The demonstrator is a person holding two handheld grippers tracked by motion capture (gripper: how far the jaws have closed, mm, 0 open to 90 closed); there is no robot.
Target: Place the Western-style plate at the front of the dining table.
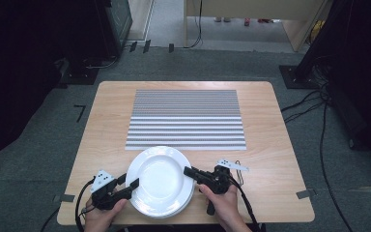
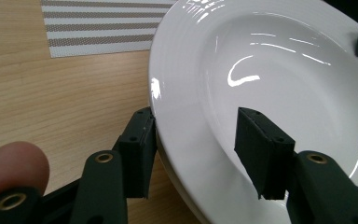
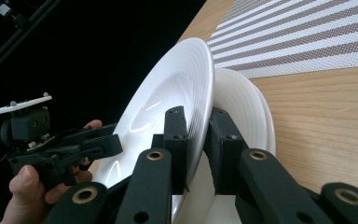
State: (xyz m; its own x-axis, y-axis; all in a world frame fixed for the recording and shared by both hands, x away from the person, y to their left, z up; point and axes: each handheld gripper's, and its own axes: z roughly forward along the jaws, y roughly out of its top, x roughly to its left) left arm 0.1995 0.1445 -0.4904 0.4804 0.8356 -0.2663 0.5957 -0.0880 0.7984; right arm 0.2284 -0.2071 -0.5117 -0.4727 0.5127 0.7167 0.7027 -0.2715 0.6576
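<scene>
A stack of white plates sits near the front edge of the wooden table [image 1: 270, 145], just in front of the striped placemat [image 1: 186, 118].

Right gripper [image 1: 189, 171]: jaws clamped on the rim of the top plate [image 1: 158, 175] at its right side. In the right gripper view the pads pinch that rim from both faces, and the top plate [image 3: 168, 107] stands tilted up off the lower plate [image 3: 247, 112], which lies flat on the wood behind it (how many plates lie beneath cannot be told).

Left gripper [image 1: 128, 182]: at the left side of the stack, jaws partly open. In the left gripper view one jaw stands over the plate's inner face and the other at the outer edge, with the rim [image 2: 177, 135] between them; the outer pad sits against or just beside the edge (contact not clear), the inner pad stands apart from the surface. No grip is made there.

A person's hand [image 1: 107, 215] holds the left gripper; another hand [image 1: 227, 205] holds the right one.
</scene>
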